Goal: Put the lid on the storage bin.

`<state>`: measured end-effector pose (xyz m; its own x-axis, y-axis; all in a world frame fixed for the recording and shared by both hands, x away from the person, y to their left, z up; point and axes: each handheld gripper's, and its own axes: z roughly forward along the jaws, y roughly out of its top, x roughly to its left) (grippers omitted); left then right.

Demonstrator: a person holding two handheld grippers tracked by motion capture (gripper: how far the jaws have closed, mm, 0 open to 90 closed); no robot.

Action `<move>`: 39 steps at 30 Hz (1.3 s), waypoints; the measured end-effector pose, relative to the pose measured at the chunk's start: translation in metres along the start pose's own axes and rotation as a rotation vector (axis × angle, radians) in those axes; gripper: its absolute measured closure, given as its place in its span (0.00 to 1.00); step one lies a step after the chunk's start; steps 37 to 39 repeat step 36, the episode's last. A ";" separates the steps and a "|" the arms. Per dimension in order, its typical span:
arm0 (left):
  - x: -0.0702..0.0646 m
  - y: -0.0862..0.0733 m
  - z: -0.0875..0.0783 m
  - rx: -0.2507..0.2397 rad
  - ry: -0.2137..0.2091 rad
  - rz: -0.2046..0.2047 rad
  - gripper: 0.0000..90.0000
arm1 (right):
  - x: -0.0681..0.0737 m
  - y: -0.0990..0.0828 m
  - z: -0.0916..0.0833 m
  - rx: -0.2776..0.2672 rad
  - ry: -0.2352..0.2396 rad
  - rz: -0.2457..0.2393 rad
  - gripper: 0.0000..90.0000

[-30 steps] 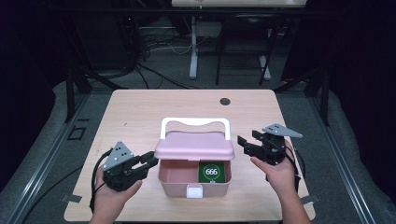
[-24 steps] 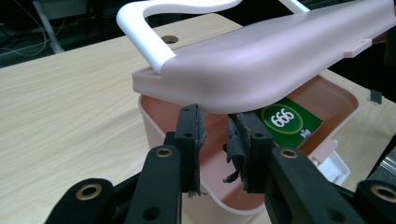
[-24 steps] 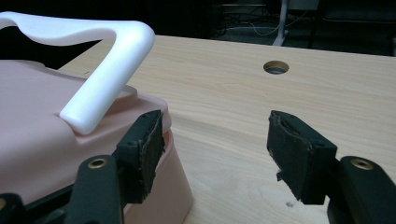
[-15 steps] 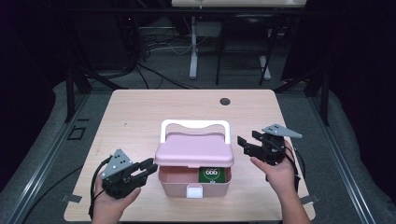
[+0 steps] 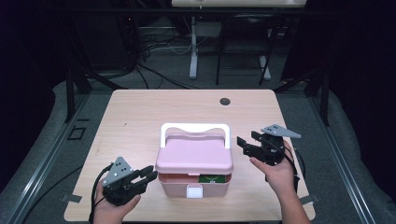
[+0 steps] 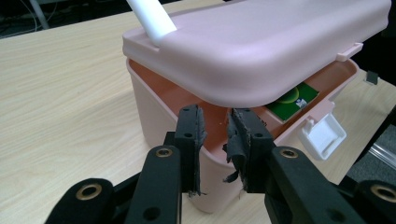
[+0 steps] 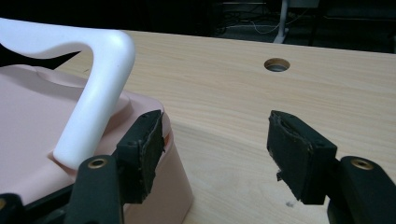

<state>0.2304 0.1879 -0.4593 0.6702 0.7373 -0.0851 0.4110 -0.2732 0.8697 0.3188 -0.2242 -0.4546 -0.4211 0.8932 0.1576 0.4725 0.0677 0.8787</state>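
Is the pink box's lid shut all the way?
No, the lid hangs tilted above the pink box, leaving a gap where a green card shows inside.

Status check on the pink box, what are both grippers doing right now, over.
Left gripper at the pink box front corner, jaws slightly apart, holding nothing. Right gripper open beside the white handle. Lid partly raised, green item inside. Nothing blocking.

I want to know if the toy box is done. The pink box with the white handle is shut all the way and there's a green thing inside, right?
Not quite. The pink box has a white handle and a green thing inside, but it is not shut all the way: the left gripper view shows its lid partly lowered, with a gap above the rim.
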 end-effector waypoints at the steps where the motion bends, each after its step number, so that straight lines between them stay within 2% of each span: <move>1: 0.000 -0.001 0.000 0.002 0.002 0.000 0.81 | 0.000 0.000 0.000 0.000 0.000 0.000 0.40; 14: 0.000 -0.015 0.001 0.041 0.000 -0.010 0.81 | 0.000 -0.002 0.002 0.009 0.000 0.003 0.40; 19: 0.000 -0.015 -0.001 0.022 -0.009 -0.016 0.81 | 0.000 -0.002 0.003 0.011 -0.001 0.001 0.40; 23: 0.001 -0.016 0.000 0.028 -0.008 -0.014 0.81 | 0.000 -0.002 0.003 0.010 0.001 0.002 0.40; 32: 0.011 -0.025 0.003 0.026 0.018 -0.067 0.74 | -0.001 -0.003 0.003 0.014 -0.001 0.000 0.40; 36: 0.017 -0.028 0.002 0.021 0.036 -0.091 0.71 | 0.000 -0.001 0.001 -0.005 0.016 0.001 0.39; 39: 0.017 -0.028 0.002 0.021 0.036 -0.091 0.71 | 0.000 -0.001 0.001 -0.005 0.016 0.001 0.39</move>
